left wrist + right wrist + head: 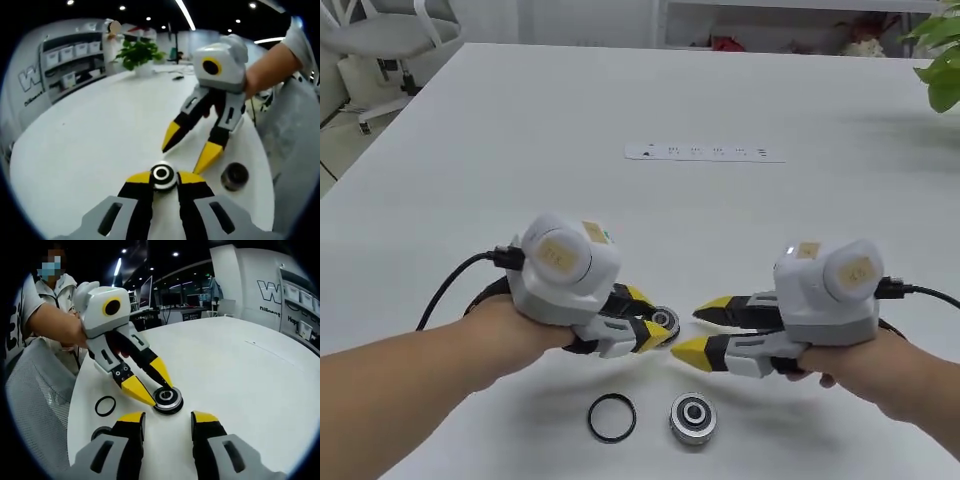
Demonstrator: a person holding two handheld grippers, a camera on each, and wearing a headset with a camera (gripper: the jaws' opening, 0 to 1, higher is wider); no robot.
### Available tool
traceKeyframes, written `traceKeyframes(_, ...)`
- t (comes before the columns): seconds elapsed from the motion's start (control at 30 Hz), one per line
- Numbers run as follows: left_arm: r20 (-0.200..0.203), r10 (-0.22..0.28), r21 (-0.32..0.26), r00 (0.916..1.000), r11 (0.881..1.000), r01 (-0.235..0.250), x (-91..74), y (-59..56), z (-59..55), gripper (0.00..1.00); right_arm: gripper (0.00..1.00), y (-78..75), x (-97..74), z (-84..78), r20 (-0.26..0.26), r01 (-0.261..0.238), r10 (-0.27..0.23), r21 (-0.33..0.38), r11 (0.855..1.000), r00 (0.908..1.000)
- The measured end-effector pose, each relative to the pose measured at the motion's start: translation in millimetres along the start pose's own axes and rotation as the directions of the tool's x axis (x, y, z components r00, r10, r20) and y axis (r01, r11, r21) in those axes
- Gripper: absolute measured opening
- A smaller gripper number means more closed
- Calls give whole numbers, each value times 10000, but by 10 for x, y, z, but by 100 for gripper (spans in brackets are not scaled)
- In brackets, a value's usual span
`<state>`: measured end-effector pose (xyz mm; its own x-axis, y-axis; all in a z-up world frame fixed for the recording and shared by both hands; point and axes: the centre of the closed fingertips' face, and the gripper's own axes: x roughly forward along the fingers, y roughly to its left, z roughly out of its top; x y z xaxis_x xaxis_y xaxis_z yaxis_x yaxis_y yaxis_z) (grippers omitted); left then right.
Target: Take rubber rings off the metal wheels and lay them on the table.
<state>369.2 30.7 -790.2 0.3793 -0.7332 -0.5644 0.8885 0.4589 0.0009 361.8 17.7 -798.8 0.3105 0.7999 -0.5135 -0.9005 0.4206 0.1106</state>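
Observation:
My left gripper [655,322] is shut on a metal wheel [663,321] with a black rubber ring around it, held just above the white table [620,110]. That wheel [163,176] sits between the yellow tips in the left gripper view, and the right gripper view shows the wheel [167,399] clamped too. My right gripper [703,331] stands open a short way to the right, tips pointing at the wheel. A loose black rubber ring [611,417] lies flat near the front edge. Beside it rests a bare metal wheel [693,417].
A white power strip [705,152] lies across the table's middle. A green plant [938,60] stands at the far right corner and an office chair [390,40] at the far left. Shelves with bins [70,60] line a wall.

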Motion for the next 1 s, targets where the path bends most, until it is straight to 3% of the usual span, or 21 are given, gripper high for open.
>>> traceKeyframes(0.3,164,21,-562,9999,9984,-12,10,45,5,16,34,-5,21,16,20,-30,30,-31,10000,10000)
traceKeyframes(1.0,147,391,-282,9991,9989,-387,14,40,4,14,31,19,174,58,140,-6,6,-34,10000,9999)
